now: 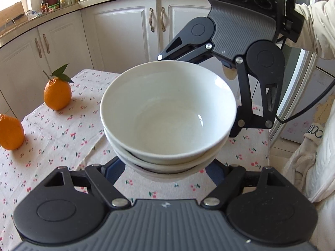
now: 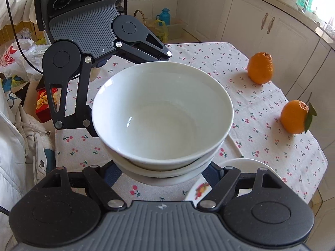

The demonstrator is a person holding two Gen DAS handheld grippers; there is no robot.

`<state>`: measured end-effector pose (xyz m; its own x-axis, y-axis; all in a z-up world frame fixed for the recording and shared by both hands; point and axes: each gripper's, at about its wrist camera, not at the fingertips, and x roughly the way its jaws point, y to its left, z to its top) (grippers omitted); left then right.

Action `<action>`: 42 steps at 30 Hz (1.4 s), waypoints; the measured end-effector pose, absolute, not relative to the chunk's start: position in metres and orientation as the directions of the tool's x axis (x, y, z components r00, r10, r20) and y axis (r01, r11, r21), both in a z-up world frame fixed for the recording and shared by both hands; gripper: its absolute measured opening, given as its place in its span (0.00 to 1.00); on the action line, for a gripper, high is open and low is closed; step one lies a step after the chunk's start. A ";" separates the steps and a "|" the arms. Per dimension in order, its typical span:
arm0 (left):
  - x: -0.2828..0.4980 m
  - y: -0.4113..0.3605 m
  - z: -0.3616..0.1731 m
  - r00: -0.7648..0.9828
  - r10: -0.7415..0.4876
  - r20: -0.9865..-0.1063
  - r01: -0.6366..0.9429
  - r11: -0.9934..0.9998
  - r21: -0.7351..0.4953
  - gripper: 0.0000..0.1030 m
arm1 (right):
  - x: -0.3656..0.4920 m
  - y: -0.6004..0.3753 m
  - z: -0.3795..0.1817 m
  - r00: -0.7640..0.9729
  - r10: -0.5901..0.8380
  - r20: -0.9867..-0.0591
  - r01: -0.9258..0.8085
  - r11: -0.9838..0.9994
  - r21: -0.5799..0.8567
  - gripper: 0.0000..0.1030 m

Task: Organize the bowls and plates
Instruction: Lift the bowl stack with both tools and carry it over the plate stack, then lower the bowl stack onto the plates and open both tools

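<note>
Both grippers clasp stacked white bowls [image 1: 167,113]; no writing legible.

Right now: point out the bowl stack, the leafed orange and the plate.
bowl stack [image 1: 167,113]: left wrist view, inner wall of top bowl.
leafed orange [image 1: 57,95]: left wrist view, middle of peel.
plate [image 2: 247,165]: right wrist view, bare white rim.

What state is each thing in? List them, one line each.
Bowl stack: nested, empty on top, lifted off the tablecloth.
Left gripper: fingers shut on the stack.
Right gripper: fingers shut on the stack.
Oranges: upright on the cloth.
Plate: flat on the cloth.
</note>
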<state>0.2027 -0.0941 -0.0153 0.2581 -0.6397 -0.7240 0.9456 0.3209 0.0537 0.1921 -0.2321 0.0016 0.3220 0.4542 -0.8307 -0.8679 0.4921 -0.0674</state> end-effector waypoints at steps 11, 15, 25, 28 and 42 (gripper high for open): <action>0.231 -0.166 -0.014 0.235 -0.679 -0.695 0.967 0.236 0.096 0.80 | 0.202 -0.304 0.011 0.422 0.394 -0.816 -0.796 0.592 -0.126 0.82; 0.240 -0.184 -0.024 0.207 -0.679 -0.704 0.973 0.215 0.080 0.80 | 0.208 -0.323 0.003 0.427 0.374 -0.823 -0.775 0.621 -0.119 0.82; 0.251 -0.203 -0.040 0.181 -0.668 -0.722 0.978 0.200 0.060 0.80 | 0.218 -0.344 -0.017 0.412 0.362 -0.836 -0.749 0.657 -0.085 0.82; 0.251 -0.205 -0.042 0.178 -0.666 -0.724 0.979 0.197 0.059 0.80 | 0.219 -0.346 -0.019 0.407 0.362 -0.839 -0.745 0.663 -0.076 0.82; 0.255 -0.205 -0.045 0.182 -0.668 -0.722 0.976 0.212 0.050 0.80 | 0.223 -0.352 -0.022 0.404 0.363 -0.840 -0.718 0.695 -0.045 0.82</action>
